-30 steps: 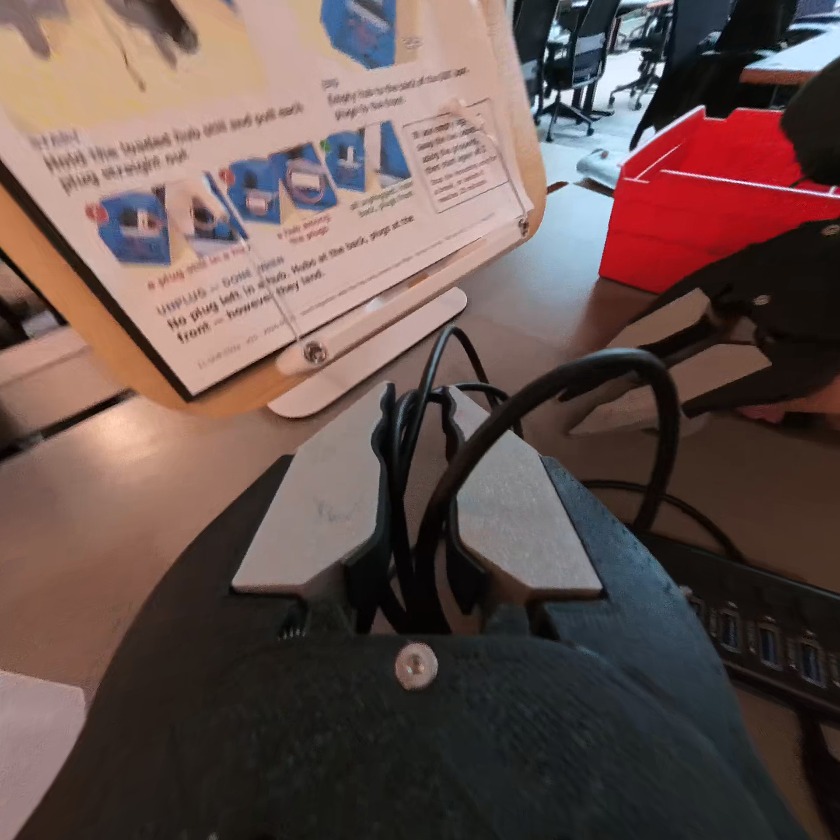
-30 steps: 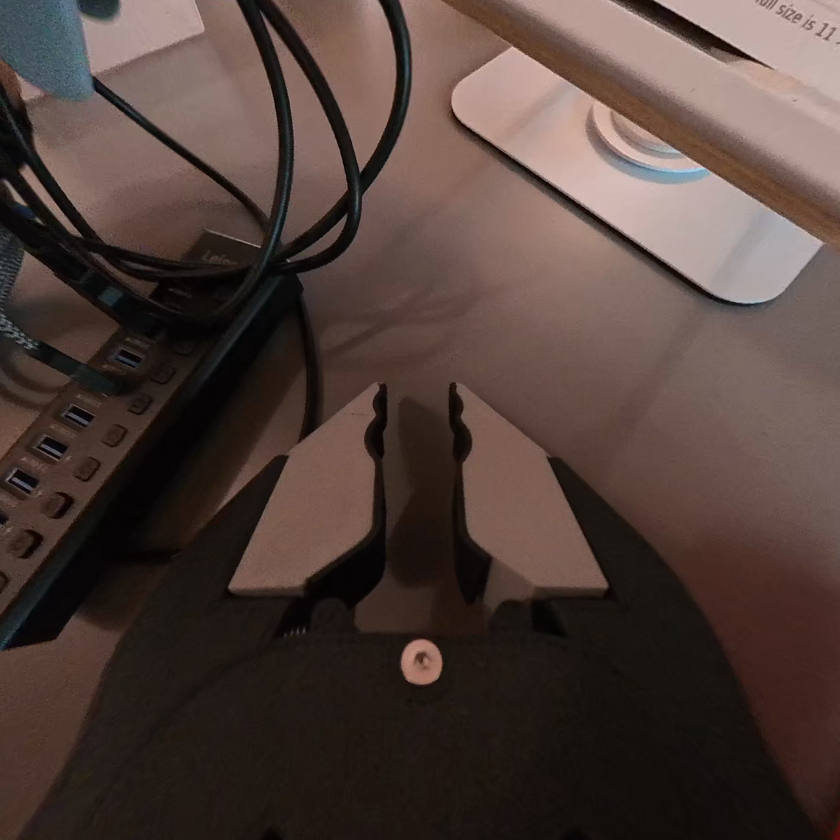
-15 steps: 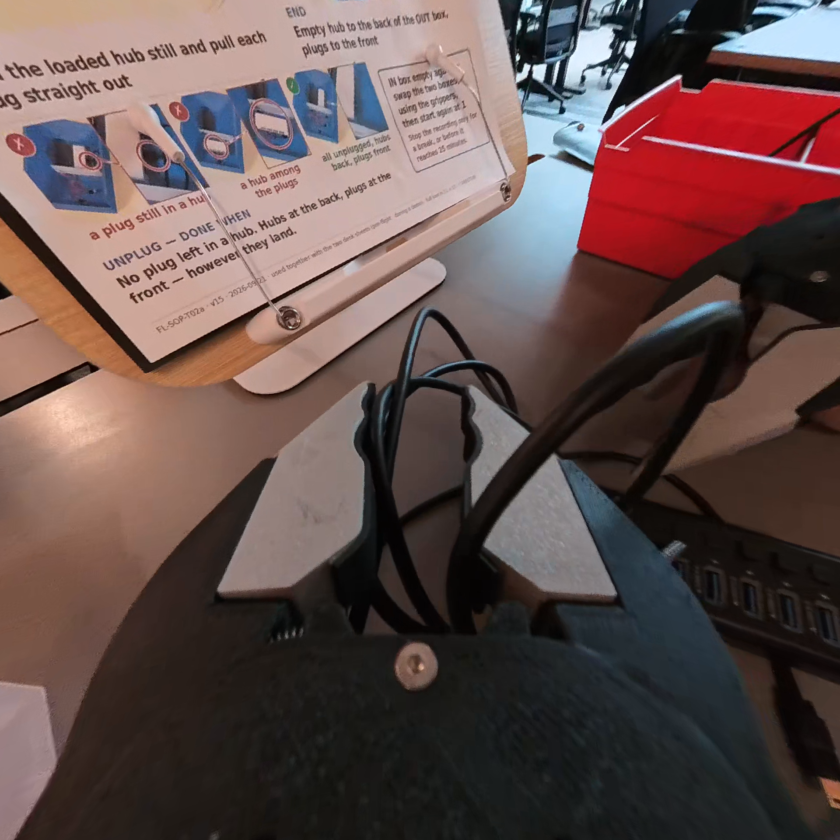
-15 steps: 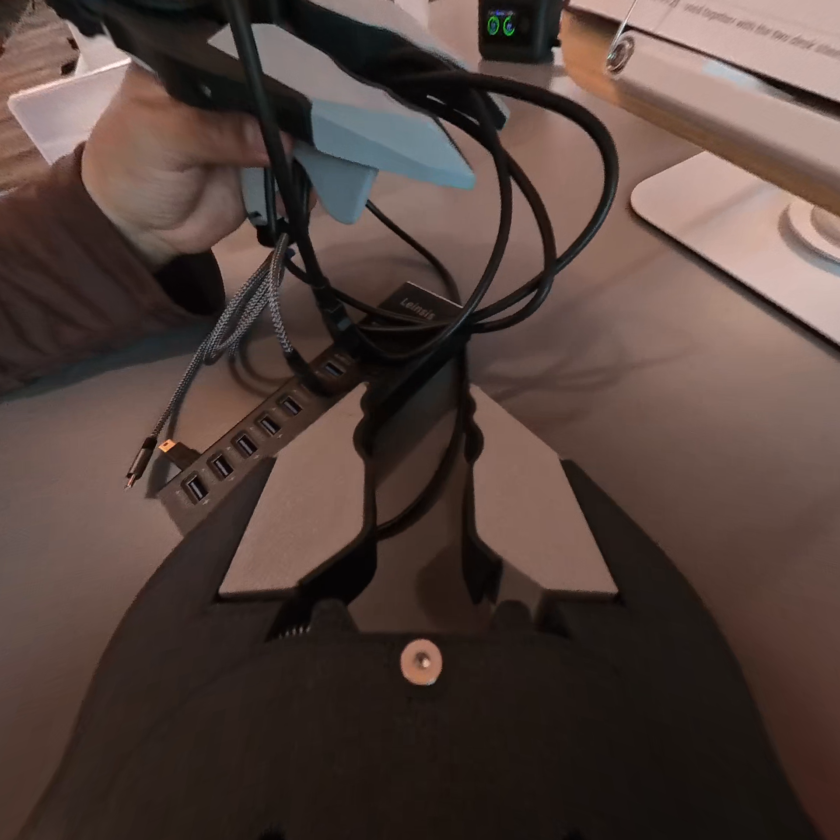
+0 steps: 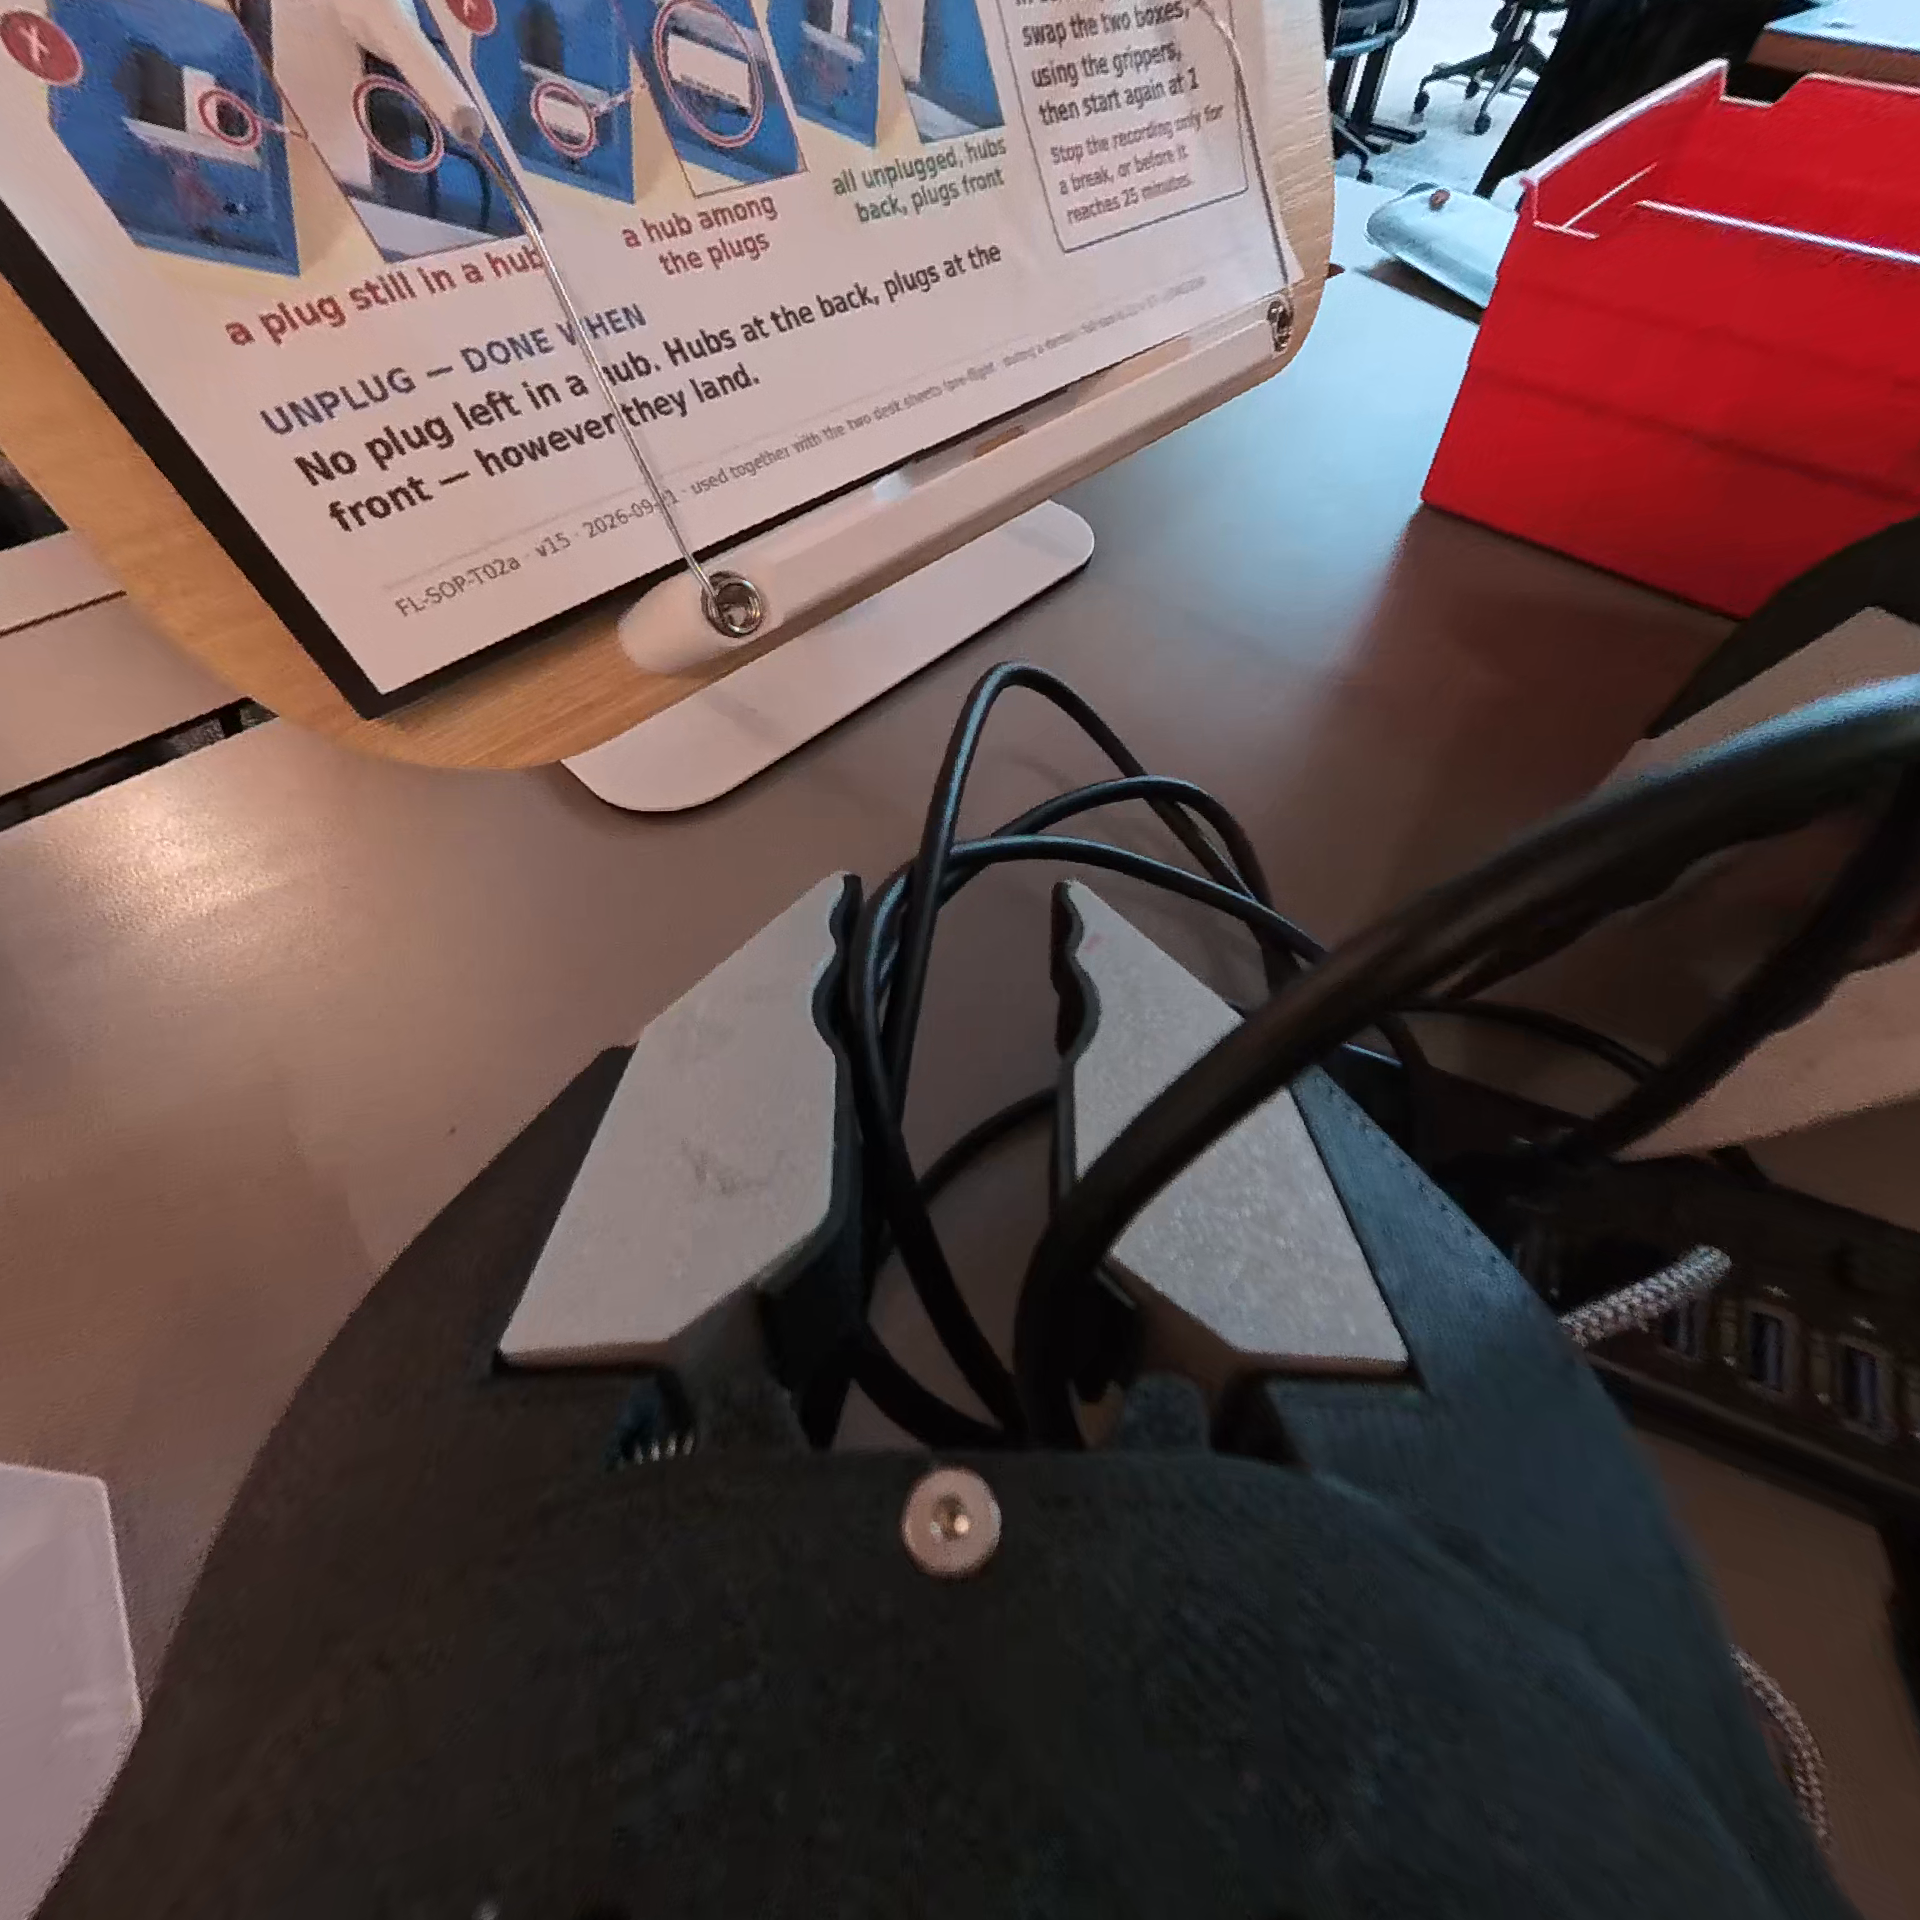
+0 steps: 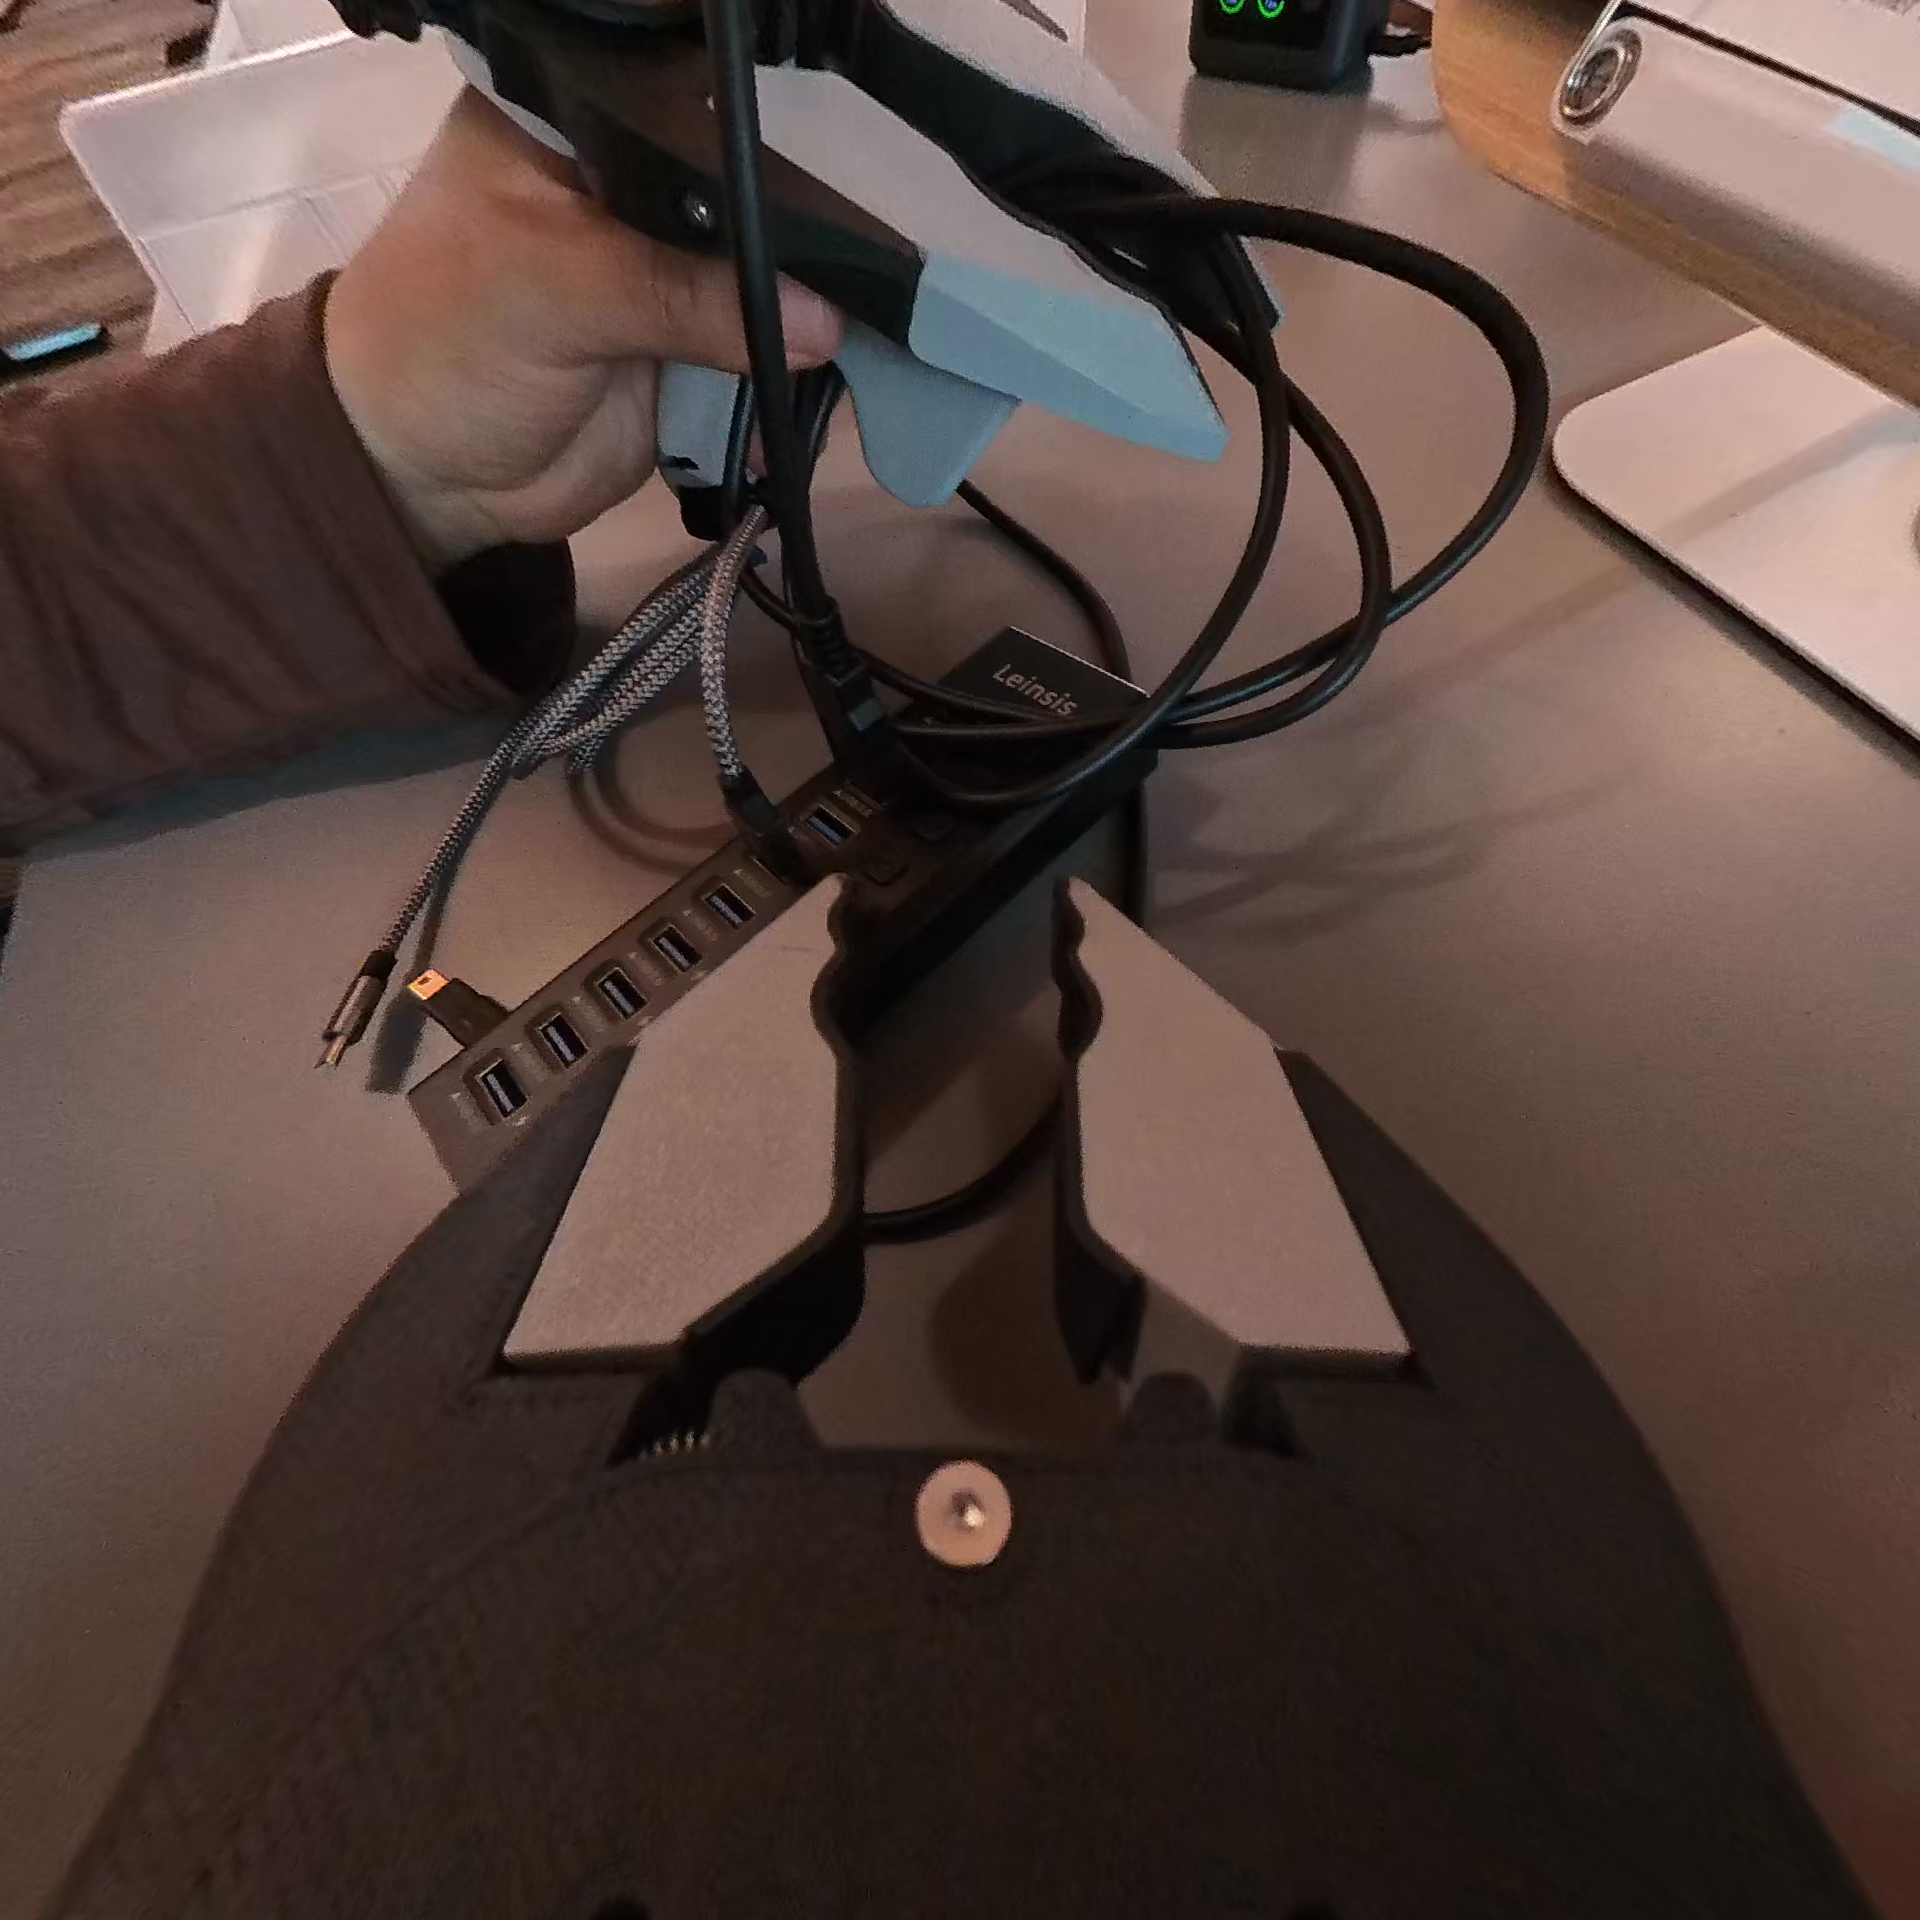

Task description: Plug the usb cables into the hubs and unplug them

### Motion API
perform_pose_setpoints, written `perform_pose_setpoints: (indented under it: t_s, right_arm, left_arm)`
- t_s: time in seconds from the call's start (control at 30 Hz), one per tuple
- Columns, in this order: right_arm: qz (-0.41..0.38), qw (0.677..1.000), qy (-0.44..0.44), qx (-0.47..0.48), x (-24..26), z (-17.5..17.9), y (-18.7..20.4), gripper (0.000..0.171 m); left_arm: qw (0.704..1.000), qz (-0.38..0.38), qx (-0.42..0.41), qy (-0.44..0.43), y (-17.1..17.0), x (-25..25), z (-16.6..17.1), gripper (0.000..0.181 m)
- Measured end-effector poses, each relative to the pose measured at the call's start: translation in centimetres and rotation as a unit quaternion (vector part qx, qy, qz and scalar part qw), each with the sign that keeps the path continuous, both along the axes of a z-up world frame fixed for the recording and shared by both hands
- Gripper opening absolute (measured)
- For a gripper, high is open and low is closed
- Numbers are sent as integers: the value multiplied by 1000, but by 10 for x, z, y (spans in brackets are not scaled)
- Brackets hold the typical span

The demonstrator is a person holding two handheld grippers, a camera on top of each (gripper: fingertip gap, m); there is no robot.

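Observation:
My left gripper (image 5: pixel 951 914) is open, raised over the table. A bundle of thin black cables (image 5: pixel 883 1091) and one thick black cable (image 5: pixel 1351 987) run loosely through the gap between its fingers. In the right wrist view a hand holds this gripper (image 6: pixel 1070 457) above the long black hub (image 6: pixel 623 987). The thick black cable's plug (image 6: pixel 852 717) and a grey braided cable's plug (image 6: pixel 758 810) sit in the hub's far ports. Several blue ports are empty. My right gripper (image 6: pixel 951 914) is open and empty, just above the hub's near side. The hub also shows in the left wrist view (image 5: pixel 1766 1351).
A wooden document stand (image 5: pixel 623 312) on a white base (image 5: pixel 883 644) stands behind the cables. A red bin (image 5: pixel 1714 364) is at the back right. Two loose cable ends (image 6: pixel 353 1008) lie left of the hub. A white sheet (image 6: pixel 260 156) lies at the far left.
Both grippers' jaws have opened wider. The right gripper has swung from the bare table beside the hub to face the hub and the left gripper. The left gripper has moved closer to the stand.

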State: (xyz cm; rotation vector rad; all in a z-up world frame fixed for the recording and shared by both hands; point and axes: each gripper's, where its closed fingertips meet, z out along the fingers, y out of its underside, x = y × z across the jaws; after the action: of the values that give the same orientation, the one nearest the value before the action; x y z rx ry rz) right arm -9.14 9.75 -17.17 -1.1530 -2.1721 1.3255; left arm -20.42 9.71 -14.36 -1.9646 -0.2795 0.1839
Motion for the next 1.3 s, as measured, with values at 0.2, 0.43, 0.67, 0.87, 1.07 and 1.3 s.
perform_pose_setpoints:
  t_s: [0.2, 0.43, 0.67, 0.87, 1.07, 1.3]
  right_arm:
    - [-4, 999, 18, -50, 7, 32, -8, 71]
    - [-56, 995, -76, 33, 25, -1, -27, 99]
    - [-15, 985, -127, 112, 41, -30, -36, 85]
    - [-91, 971, -153, 157, 36, -27, 32, 74]
    - [-178, 961, -155, 142, 26, -26, 92, 84]
    - [-143, 975, -94, 143, 18, -15, 75, 57]
  left_arm:
    - [999, 24, -22, 18, -5, -6, -2, 26]
    - [999, 31, -20, 29, -5, -6, 1, 24]
    - [998, 36, -25, 44, -7, -7, 4, 20]
    - [997, -10, 14, 81, -9, 13, 36, 11]
    - [956, -259, 85, 112, 4, 110, 59, 8]
    - [964, -241, 106, 28, 3, 98, 62, 17]
